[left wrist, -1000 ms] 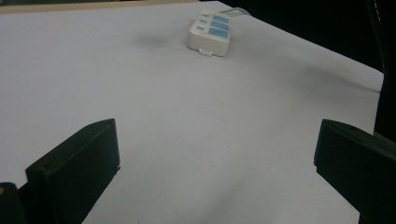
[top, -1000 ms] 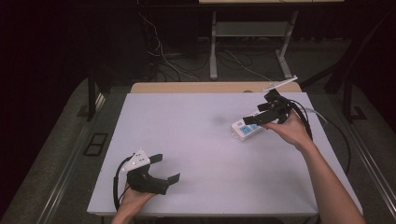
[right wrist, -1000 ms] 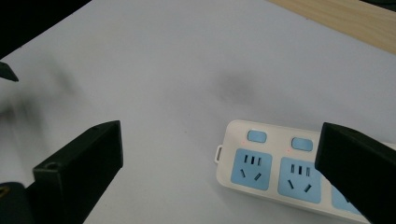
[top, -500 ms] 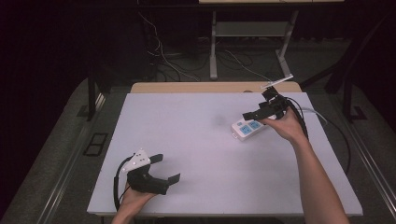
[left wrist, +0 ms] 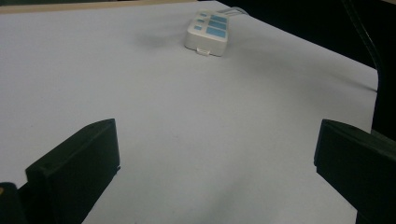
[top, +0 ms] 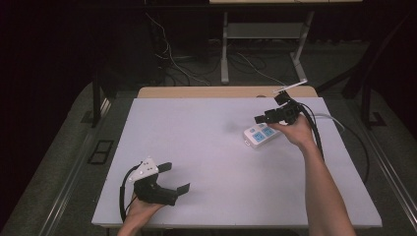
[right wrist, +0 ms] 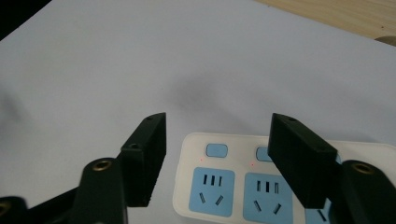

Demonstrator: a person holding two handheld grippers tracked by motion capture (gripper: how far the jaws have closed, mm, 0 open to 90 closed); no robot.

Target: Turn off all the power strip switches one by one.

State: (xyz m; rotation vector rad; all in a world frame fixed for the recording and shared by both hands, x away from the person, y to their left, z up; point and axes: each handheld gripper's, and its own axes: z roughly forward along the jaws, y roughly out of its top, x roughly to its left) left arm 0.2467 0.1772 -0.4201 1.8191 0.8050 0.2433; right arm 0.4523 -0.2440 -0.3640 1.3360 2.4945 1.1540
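Observation:
A white power strip (top: 260, 134) with blue sockets and blue buttons lies on the right half of the white table (top: 206, 147). It also appears at the far end of the left gripper view as the power strip (left wrist: 208, 31). My right gripper (top: 263, 118) hovers just above the strip's end, open and holding nothing; through its jaws I see the power strip (right wrist: 243, 186) with two small red lights. My left gripper (top: 174, 178) rests near the table's front left, open and empty, its jaws spread wide over bare table (left wrist: 196, 140).
A white cable (top: 330, 118) leaves the strip toward the table's right edge. A wooden board (top: 206, 92) lines the far edge. Behind the table stand a metal stand (top: 224, 49) and floor cables (top: 172, 64).
My right gripper has shifted slightly left and away over the power strip. The left gripper has stayed put.

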